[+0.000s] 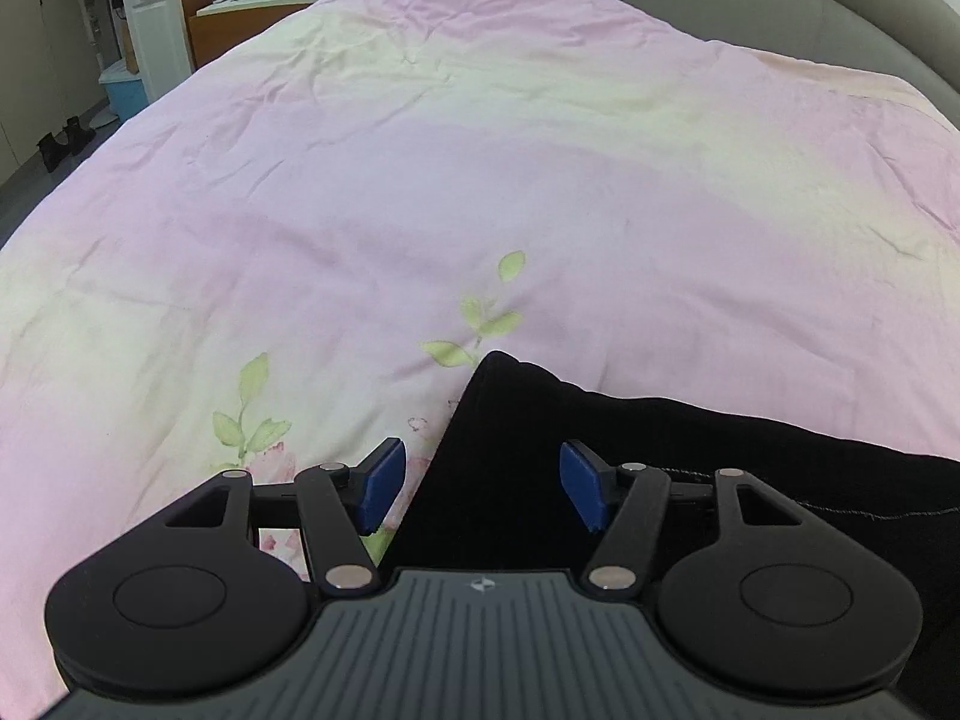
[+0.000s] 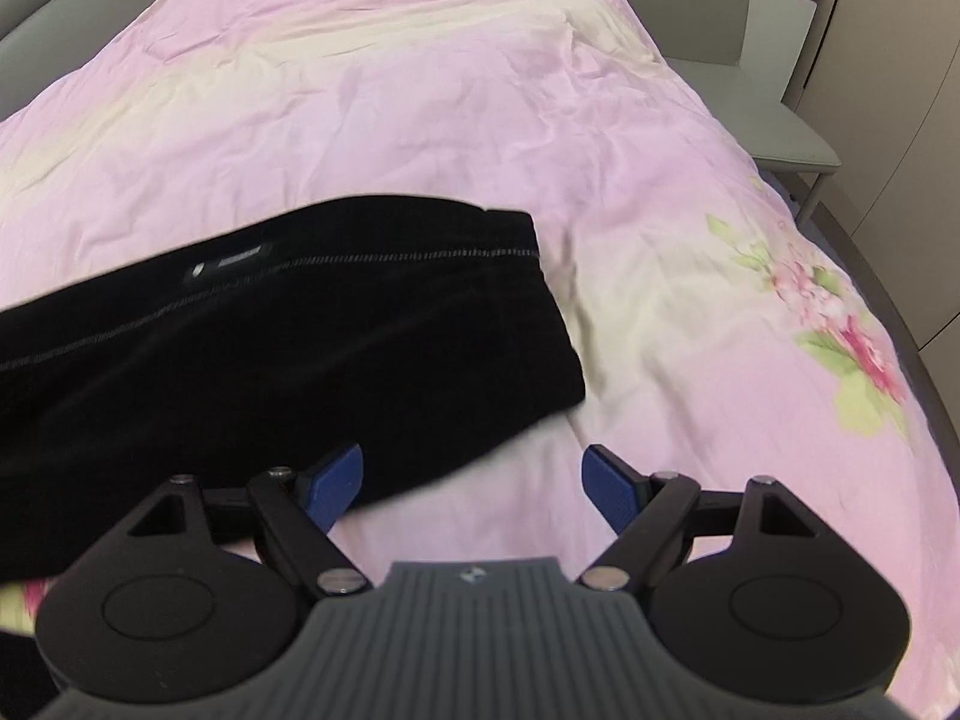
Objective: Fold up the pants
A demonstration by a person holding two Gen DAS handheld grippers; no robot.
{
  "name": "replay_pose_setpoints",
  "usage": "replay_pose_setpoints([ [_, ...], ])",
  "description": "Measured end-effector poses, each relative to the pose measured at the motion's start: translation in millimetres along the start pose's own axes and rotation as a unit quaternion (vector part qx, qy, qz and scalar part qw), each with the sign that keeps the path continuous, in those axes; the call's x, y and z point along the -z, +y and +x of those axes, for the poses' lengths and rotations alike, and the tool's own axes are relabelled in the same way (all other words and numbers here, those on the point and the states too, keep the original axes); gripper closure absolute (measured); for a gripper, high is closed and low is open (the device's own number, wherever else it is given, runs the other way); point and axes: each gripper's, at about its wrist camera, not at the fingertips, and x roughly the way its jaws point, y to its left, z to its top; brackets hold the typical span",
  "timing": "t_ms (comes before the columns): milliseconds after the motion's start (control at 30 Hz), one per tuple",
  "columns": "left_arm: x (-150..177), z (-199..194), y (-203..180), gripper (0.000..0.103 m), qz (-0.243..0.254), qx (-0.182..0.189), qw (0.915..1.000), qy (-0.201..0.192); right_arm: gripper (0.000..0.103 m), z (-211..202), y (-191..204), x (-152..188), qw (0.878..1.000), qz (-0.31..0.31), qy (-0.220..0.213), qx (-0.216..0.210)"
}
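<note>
Black pants lie folded on a pink floral duvet, with a line of pale stitching and a small label showing along the upper edge. In the left wrist view a pointed corner of the pants reaches up between the blue pads. My left gripper hovers open over that corner, its pads clear of the cloth. My right gripper is open too. It hangs over the lower right edge of the pants, left pad above the black cloth and right pad above the bare duvet.
The duvet covers the whole bed. A grey padded bed frame curves round it. Off the bed's far left stand a white cabinet, a blue bin and dark shoes. A grey chair stands at the right.
</note>
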Motion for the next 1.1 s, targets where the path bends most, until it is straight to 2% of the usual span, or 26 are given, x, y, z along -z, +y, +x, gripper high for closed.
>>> replay_pose_setpoints([
  [100,-2,8,3,0.038,-0.027,0.032,0.9991,-0.005,0.026,17,-7,-16,0.999,0.033,0.0,-0.007],
  [133,-3,8,1,0.048,-0.031,0.048,0.9983,-0.007,0.026,23,-10,-20,0.999,0.049,-0.001,-0.01],
  [200,-5,9,-4,0.06,-0.027,0.037,0.9989,-0.011,0.026,31,-17,-27,0.997,0.079,-0.006,-0.017],
  [233,-8,11,-8,0.091,-0.025,0.037,0.999,-0.01,0.026,34,-20,-30,0.996,0.092,-0.009,-0.017],
  [267,-10,13,-10,0.098,-0.03,0.028,0.9991,-0.009,0.026,38,-24,-33,0.994,0.107,-0.013,-0.012],
  [333,-14,14,-15,0.103,-0.035,0.027,0.9989,-0.013,0.026,46,-32,-36,0.99,0.137,-0.015,-0.011],
  [433,-16,17,-29,0.103,-0.006,-0.003,0.9999,-0.013,0.03,57,-43,-30,0.982,0.185,0.014,-0.024],
  [533,-16,16,-31,0.103,0.001,-0.008,0.9999,-0.01,0.034,63,-46,-17,0.981,0.191,0.034,-0.029],
  [600,-19,14,-25,0.094,-0.013,-0.007,0.9999,-0.004,0.033,63,-53,-9,0.975,0.215,0.033,-0.037],
  [667,-21,11,-20,0.064,-0.021,-0.013,0.9997,0.003,0.033,64,-57,-6,0.97,0.238,0.032,-0.045],
  [733,-20,11,-17,0.05,-0.024,-0.002,0.9996,0.013,0.053,64,-55,-5,0.965,0.252,0.028,-0.065],
  [767,-19,13,-15,0.047,-0.029,0.005,0.9994,0.02,0.064,62,-51,-5,0.965,0.252,0.022,-0.062],
  [800,-17,14,-15,0.044,-0.034,0.006,0.9992,0.022,0.08,59,-47,-6,0.968,0.244,0.012,-0.057],
  [833,-16,15,-16,0.039,-0.033,0.001,0.9993,0.018,0.085,54,-41,-8,0.972,0.228,0.002,-0.052],
  [900,-15,18,-17,0.037,-0.033,0.001,0.9994,0.014,0.088,44,-31,-14,0.98,0.195,-0.015,-0.033],
  [1033,-14,27,-17,0.043,-0.045,0.006,0.9987,0.022,0.089,31,-26,-18,0.985,0.167,-0.027,-0.014],
  [1067,-14,27,-17,0.047,-0.046,0.006,0.9987,0.02,0.089,31,-25,-18,0.986,0.163,-0.026,-0.011],
  [1100,-14,26,-17,0.06,-0.045,0.014,0.9988,0.016,0.089,32,-24,-18,0.987,0.16,-0.025,-0.008],
])
